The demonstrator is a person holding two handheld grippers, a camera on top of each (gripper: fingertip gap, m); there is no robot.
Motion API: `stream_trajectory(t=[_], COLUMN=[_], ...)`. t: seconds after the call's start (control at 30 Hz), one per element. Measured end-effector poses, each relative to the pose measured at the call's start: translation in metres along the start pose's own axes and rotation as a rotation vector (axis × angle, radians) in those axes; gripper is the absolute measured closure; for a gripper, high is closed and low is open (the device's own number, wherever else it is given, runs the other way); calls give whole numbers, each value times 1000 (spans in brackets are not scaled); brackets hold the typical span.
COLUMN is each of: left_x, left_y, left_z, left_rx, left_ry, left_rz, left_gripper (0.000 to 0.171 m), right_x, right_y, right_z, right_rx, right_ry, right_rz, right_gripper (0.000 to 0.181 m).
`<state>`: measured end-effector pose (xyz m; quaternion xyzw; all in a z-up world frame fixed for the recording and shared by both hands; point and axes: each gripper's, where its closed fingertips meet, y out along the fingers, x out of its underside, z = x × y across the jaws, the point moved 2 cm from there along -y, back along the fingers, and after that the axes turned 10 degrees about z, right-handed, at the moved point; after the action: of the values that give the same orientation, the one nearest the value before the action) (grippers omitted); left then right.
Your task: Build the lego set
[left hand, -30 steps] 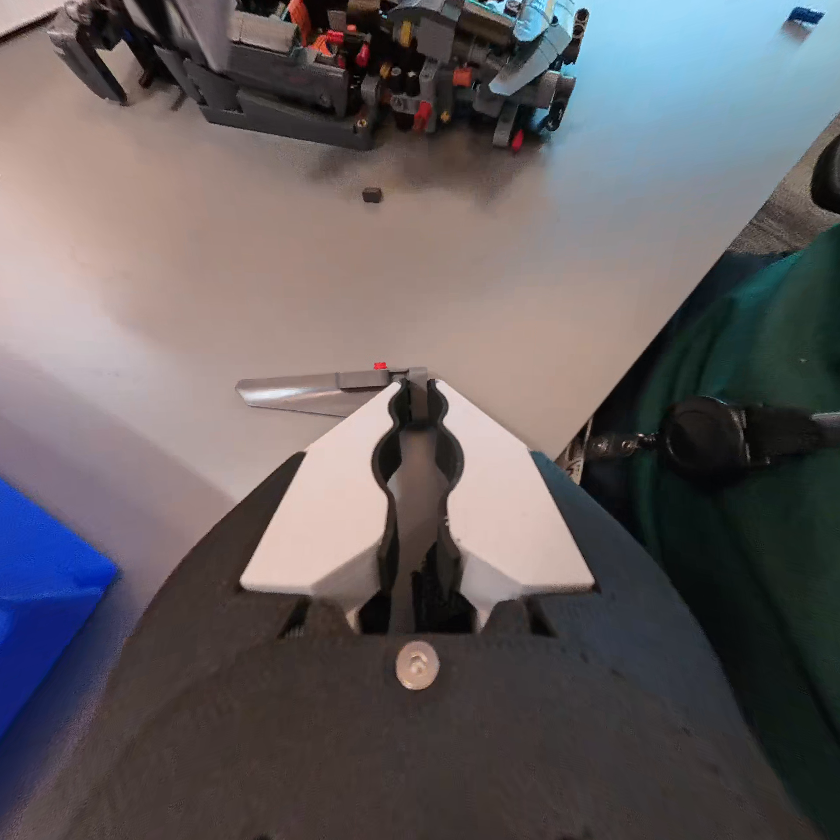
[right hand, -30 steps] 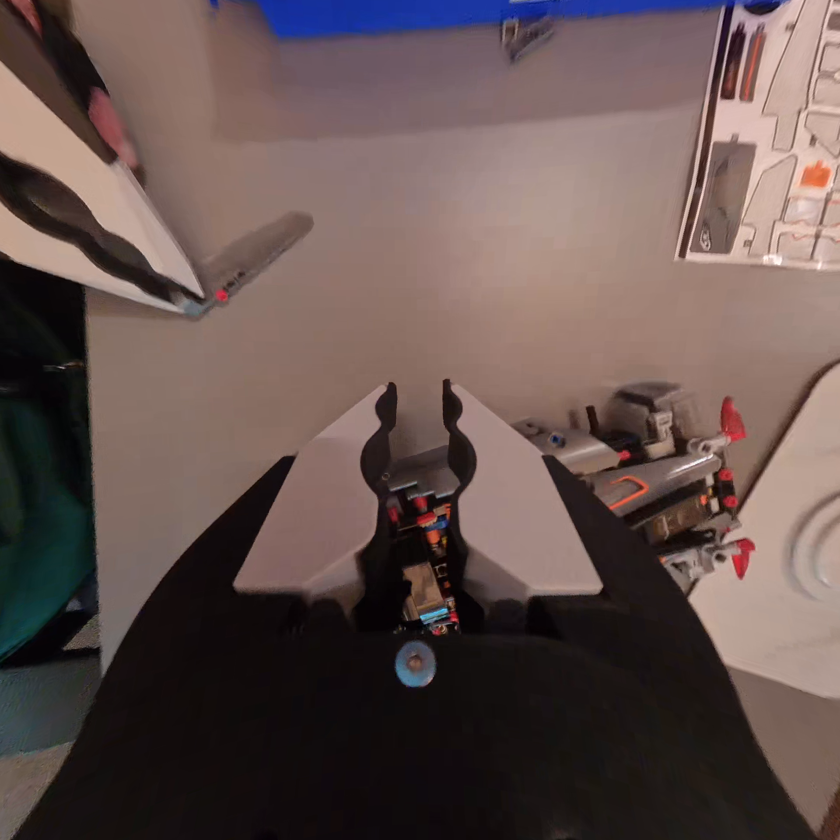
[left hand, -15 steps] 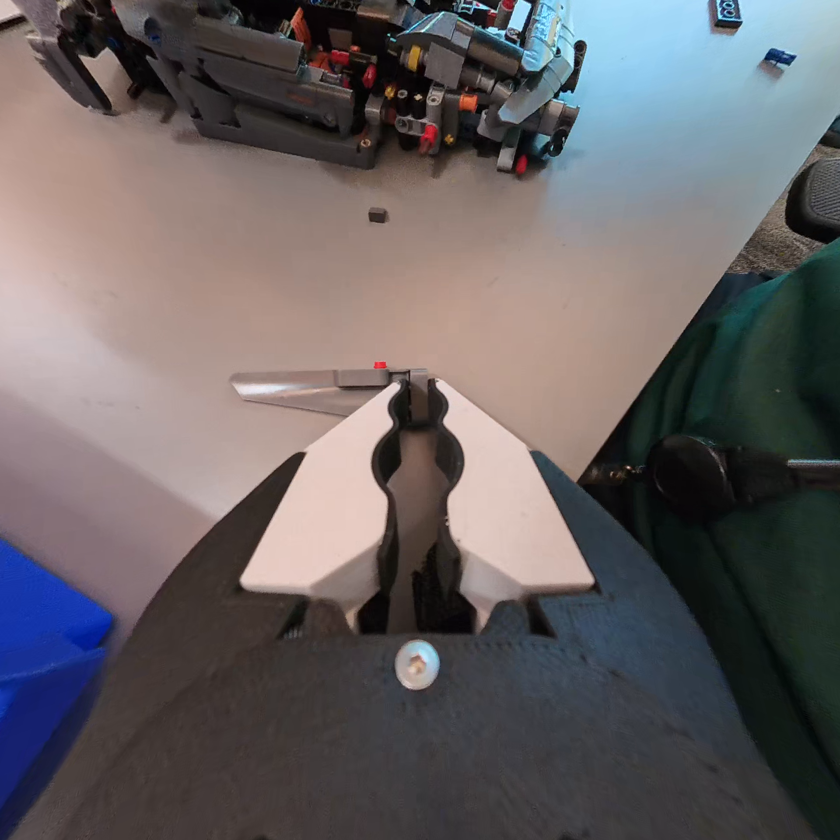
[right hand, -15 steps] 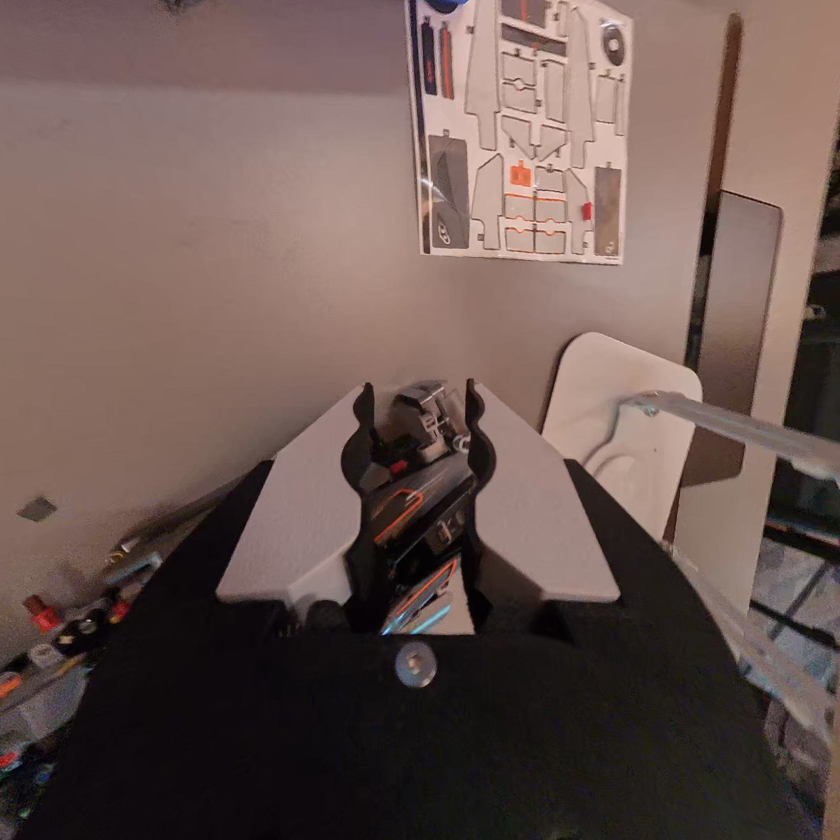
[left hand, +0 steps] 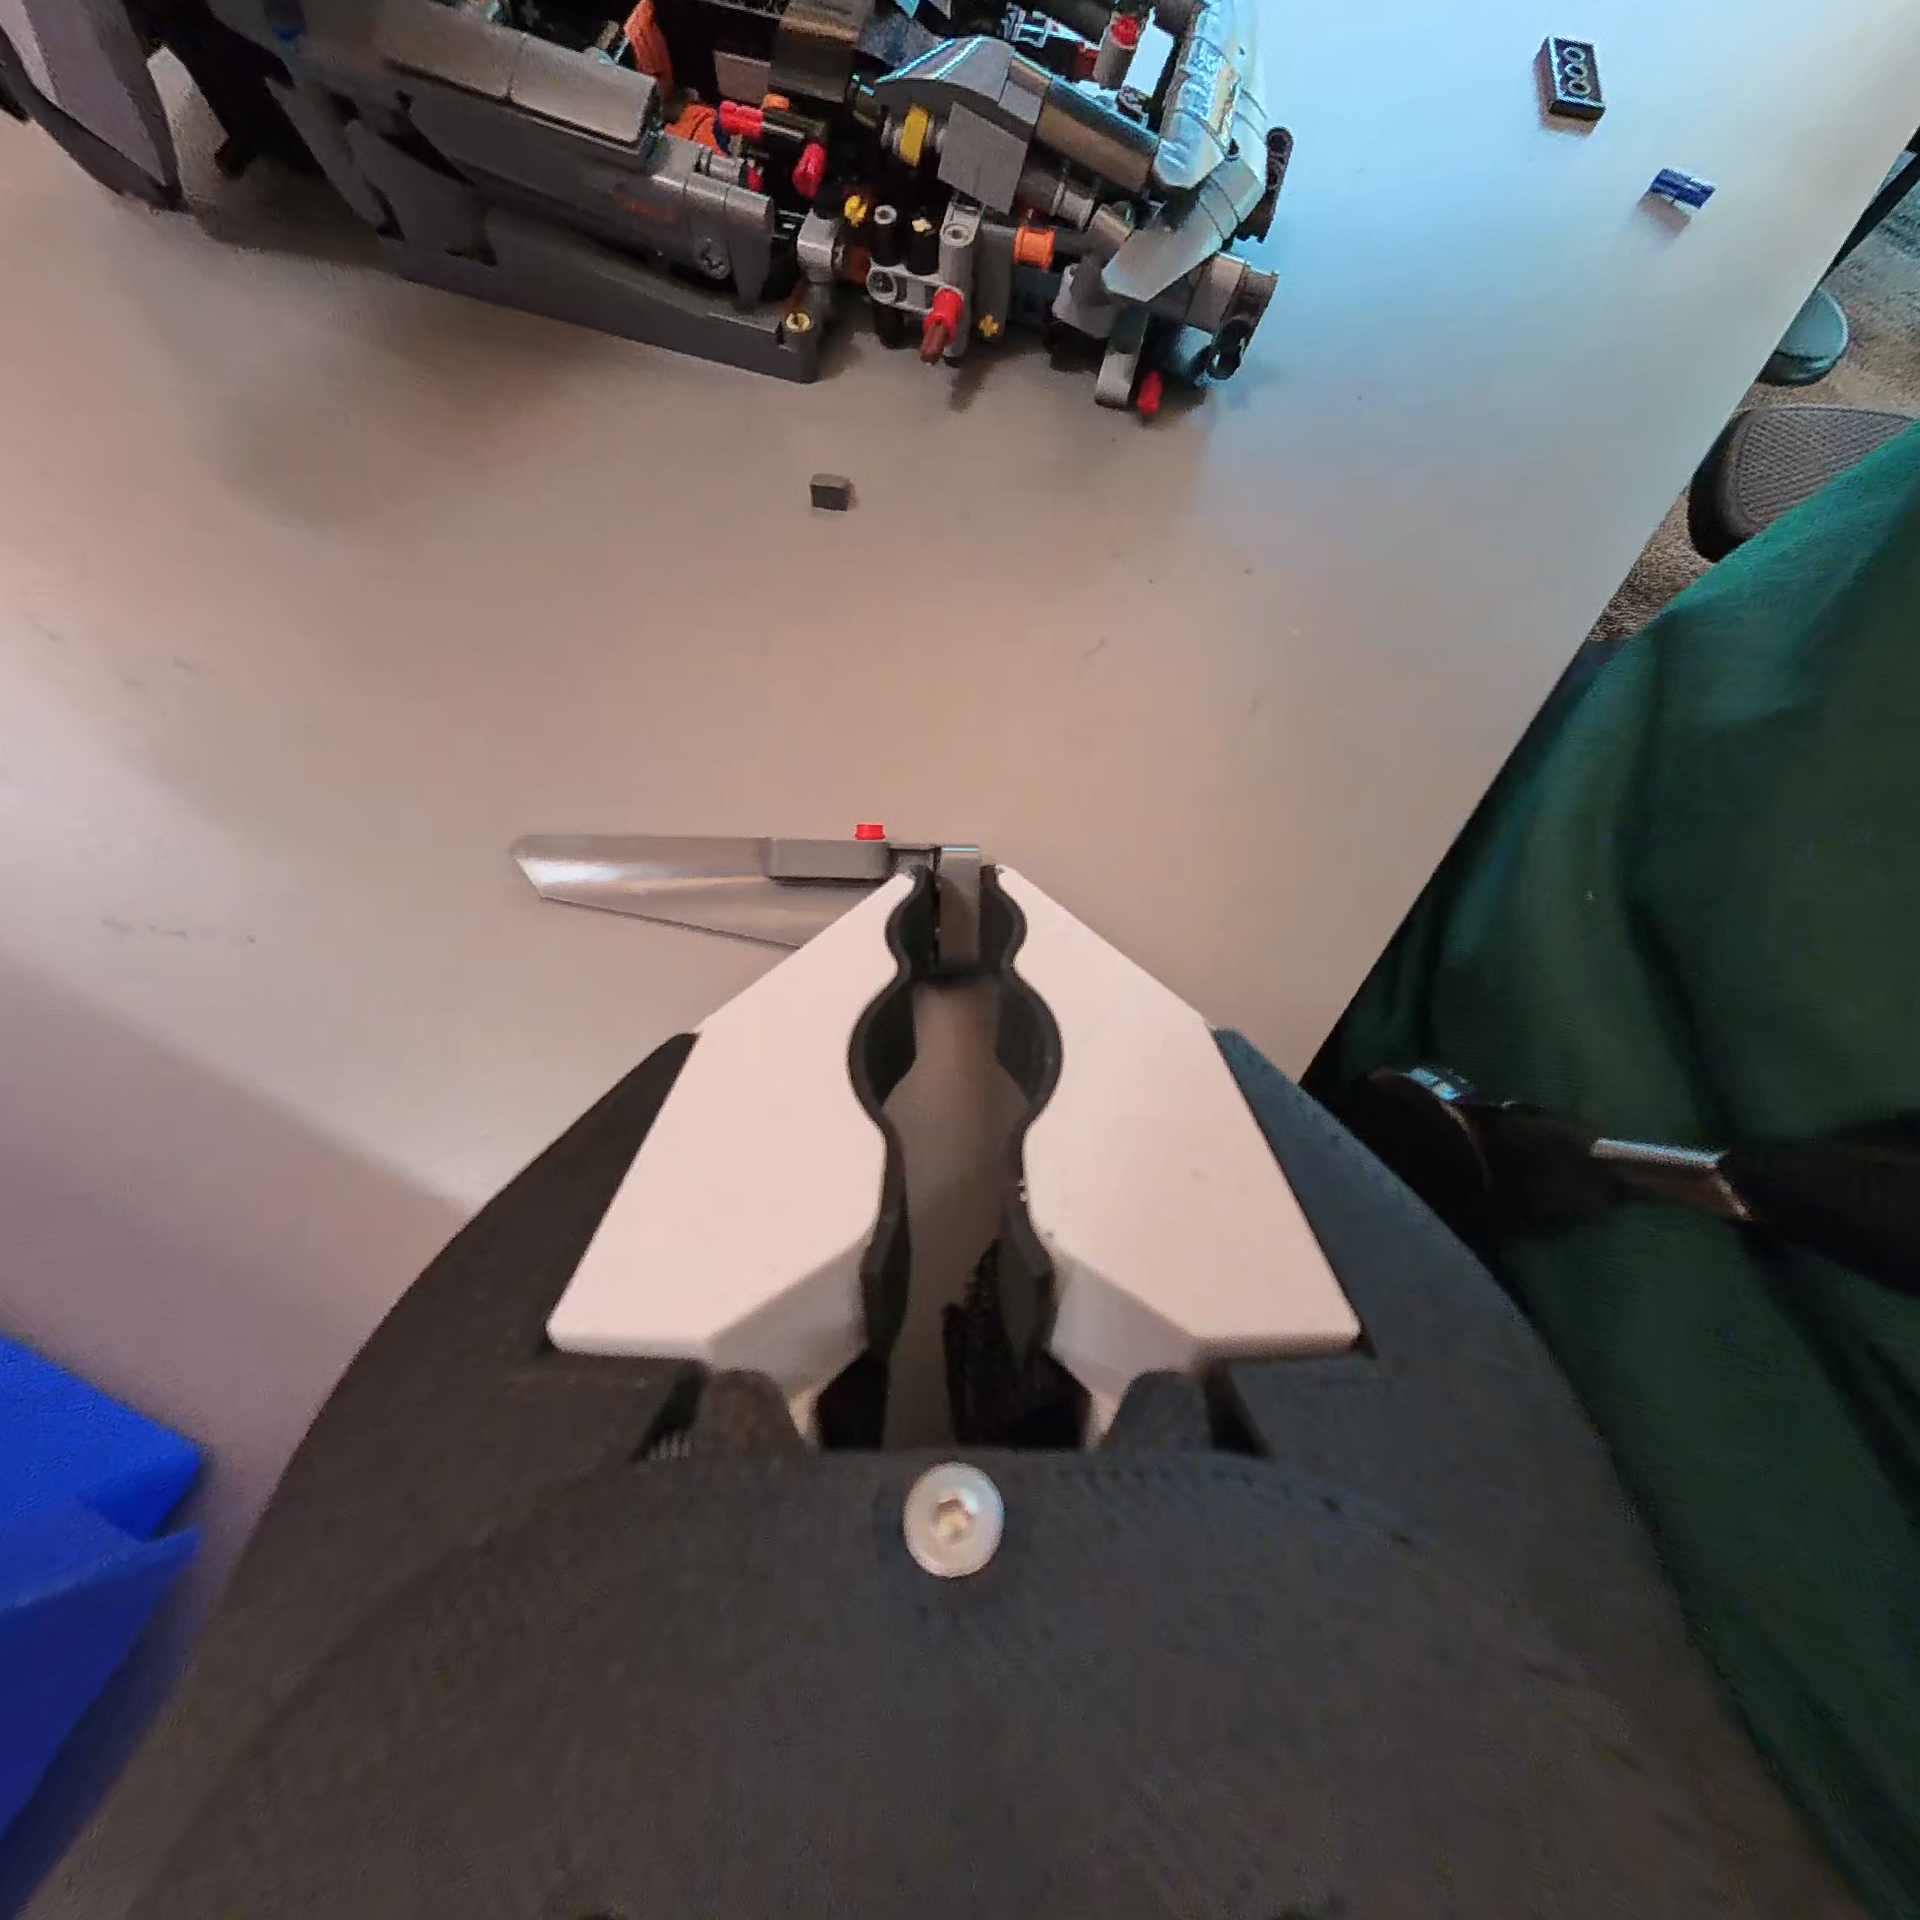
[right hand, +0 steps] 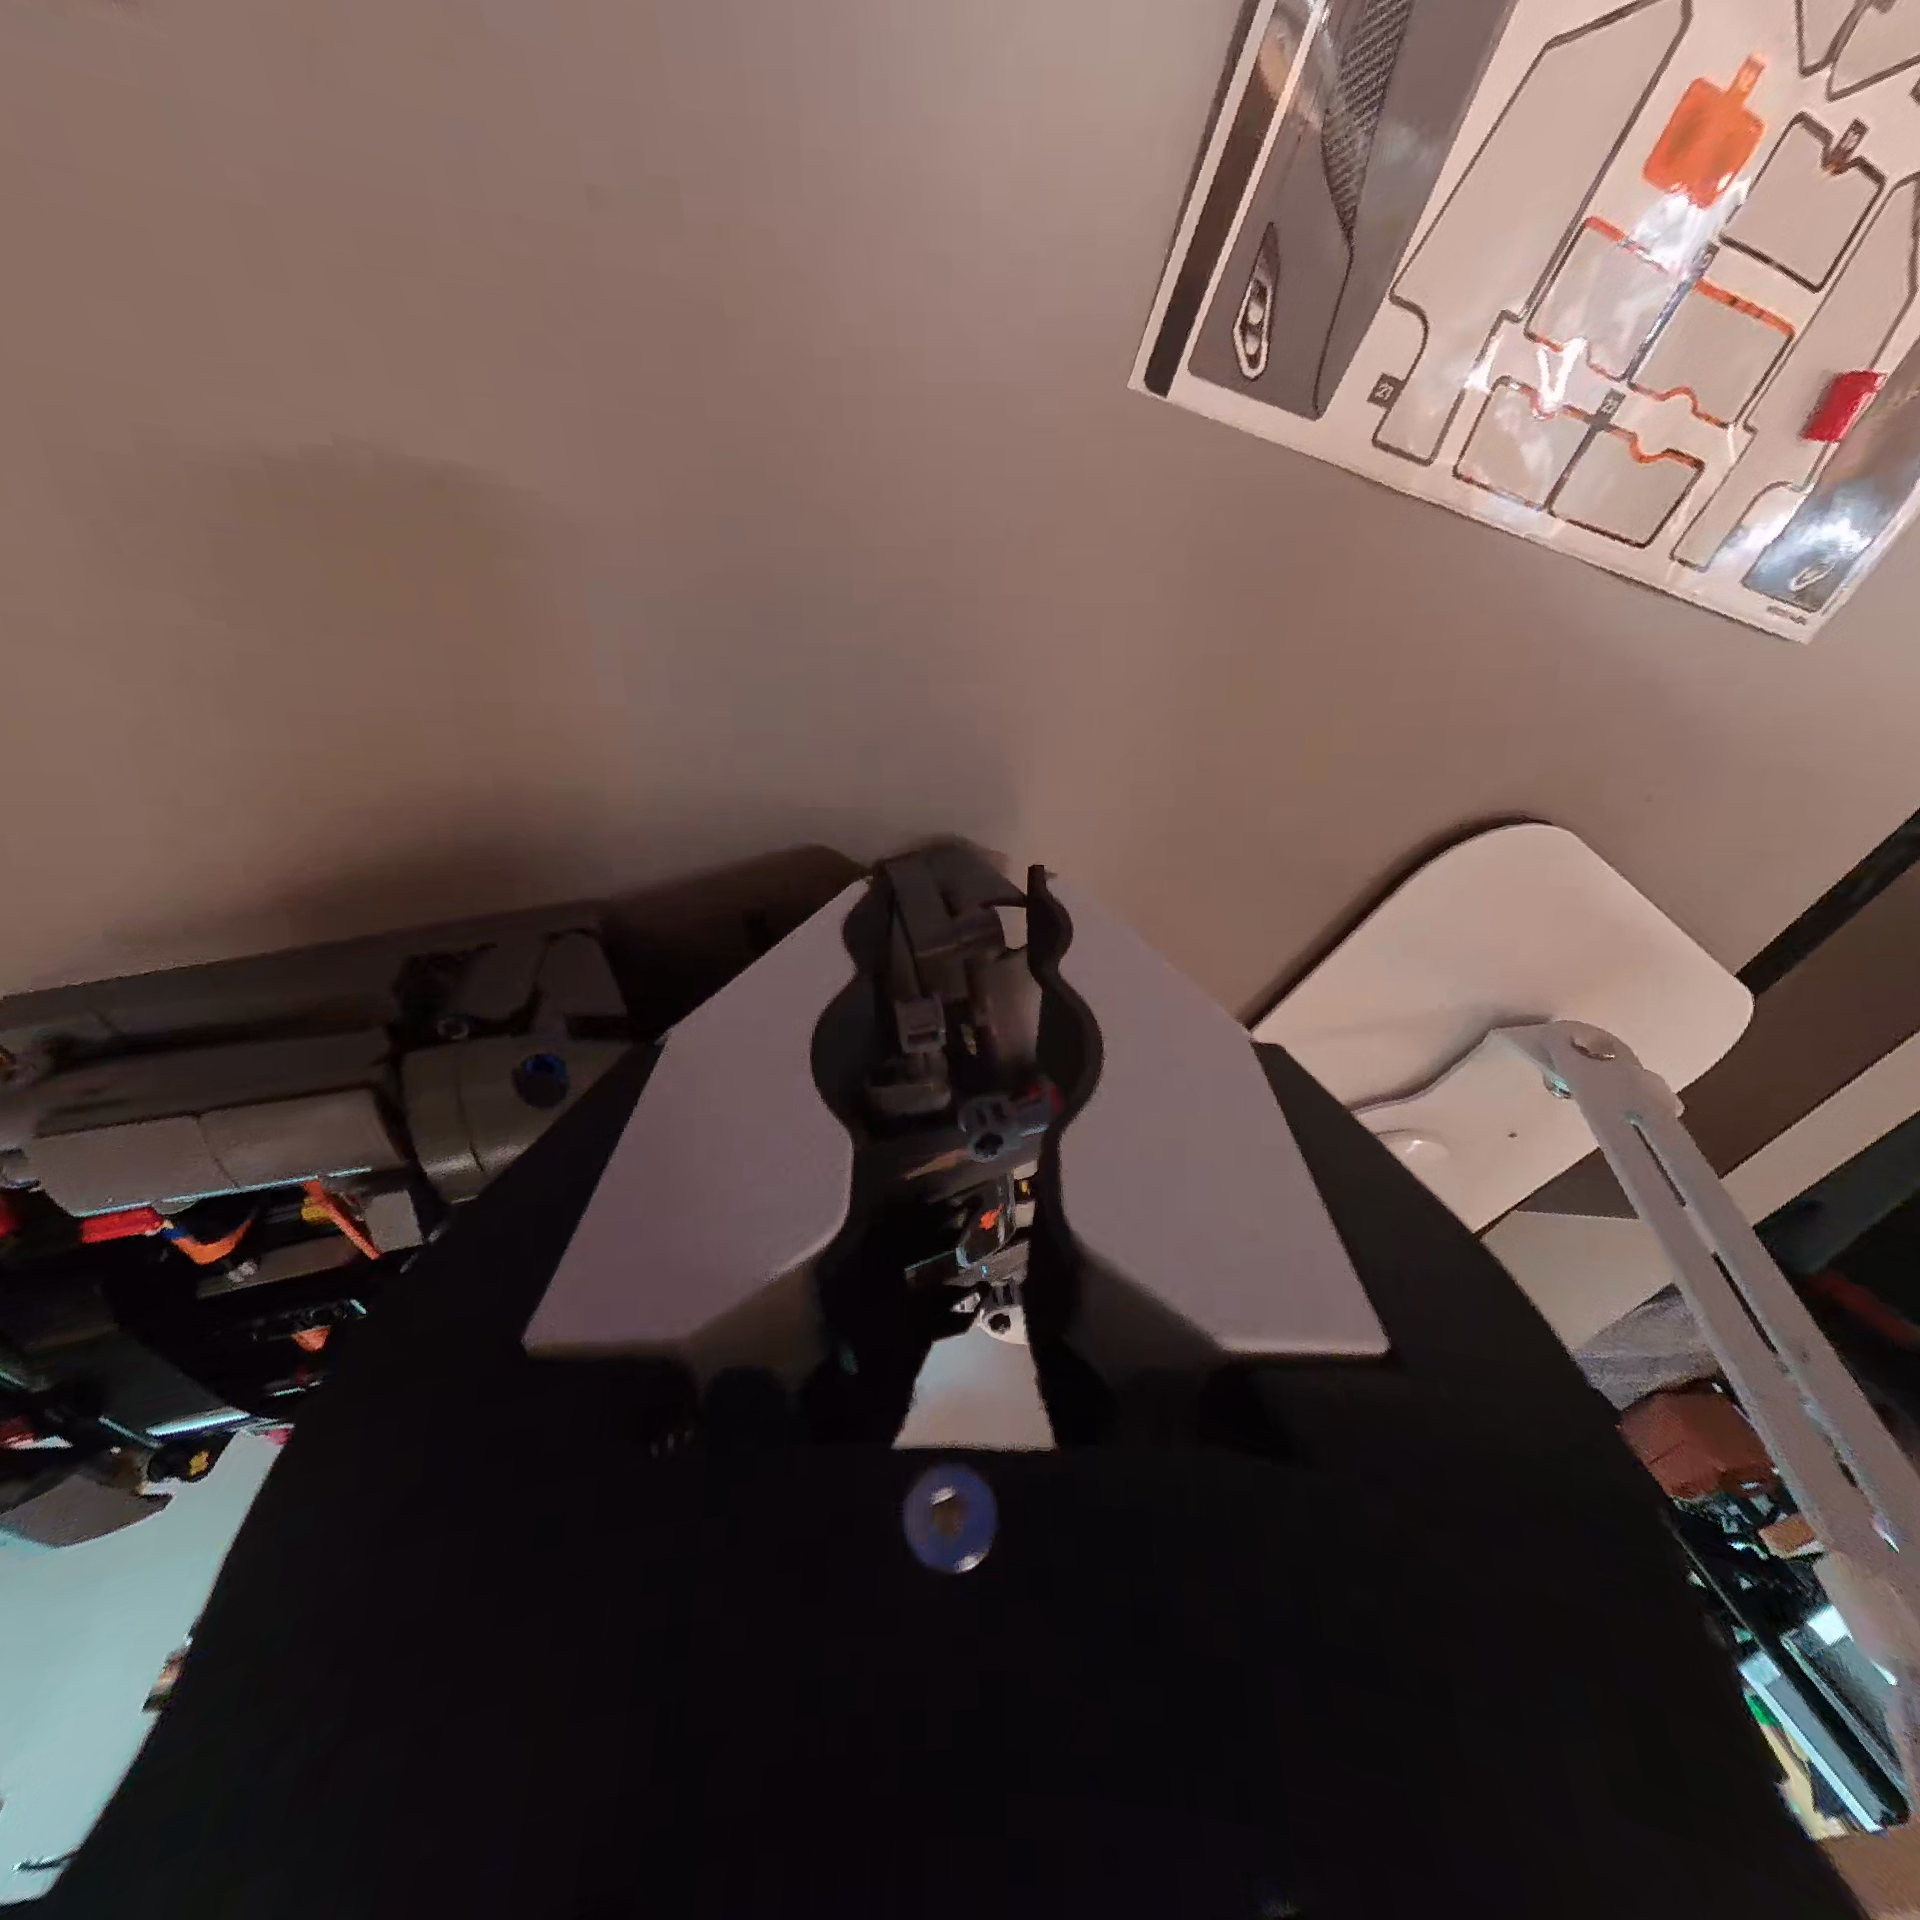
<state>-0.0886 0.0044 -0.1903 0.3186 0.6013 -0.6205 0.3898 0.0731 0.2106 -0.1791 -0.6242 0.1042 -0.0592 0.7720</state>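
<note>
In the left wrist view my left gripper (left hand: 956, 896) is shut on the dark grey end block of a long grey wing piece (left hand: 675, 878) with a red pin on top. The wing sticks out to the left, just above the table near its front edge. The large grey Lego model (left hand: 727, 187) with red, yellow and orange pins lies at the far side. In the right wrist view my right gripper (right hand: 956, 904) sits over one end of that model (right hand: 260, 1091). Its jaws are closed around a dark grey part (right hand: 935, 935) of it.
A small dark brick (left hand: 831, 491) lies loose between the wing and the model. A dark plate (left hand: 1574, 75) and a blue piece (left hand: 1680, 189) lie far right. A blue bin (left hand: 73, 1538) is lower left, a person's green garment (left hand: 1714, 935) right. A sticker sheet (right hand: 1558, 312) and a white base (right hand: 1507, 987) with a metal arm lie beyond the model. The grippers' ends are close to 25 centimetres from one another.
My right gripper swung right along the model, opened wider over it, then closed on its dark grey end. My left gripper kept hold of the wing and drifted slightly towards the model.
</note>
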Motion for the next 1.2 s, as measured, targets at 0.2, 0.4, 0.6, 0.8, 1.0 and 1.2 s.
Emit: stream_trajectory(t=[0.2,0.4,0.6,0.8,1.0,1.2], left_x=[0,0,0,-1,-6,-16], left_y=[0,0,0,1,10,16], left_z=[1,2,3,3,4,-2], left_rx=[27,46,62,69,66,-17], left_ry=[-15,-22,-34,-44,5,101], left_rz=[-1,0,-2,-6,-40,-68], left_gripper=[164,164,164,164,164,141], right_x=[9,49,97,124,119,121], right_y=[-5,-16,-19,-18,-27,-68], right_z=[2,5,-3,-10,-5,-16], right_rx=[-11,5,5,-2,52,148], right_ry=[9,105,206,277,338,385], right_rz=[-20,-58,-69,-59,44,177], right_gripper=[158,159,159,159,146,145])
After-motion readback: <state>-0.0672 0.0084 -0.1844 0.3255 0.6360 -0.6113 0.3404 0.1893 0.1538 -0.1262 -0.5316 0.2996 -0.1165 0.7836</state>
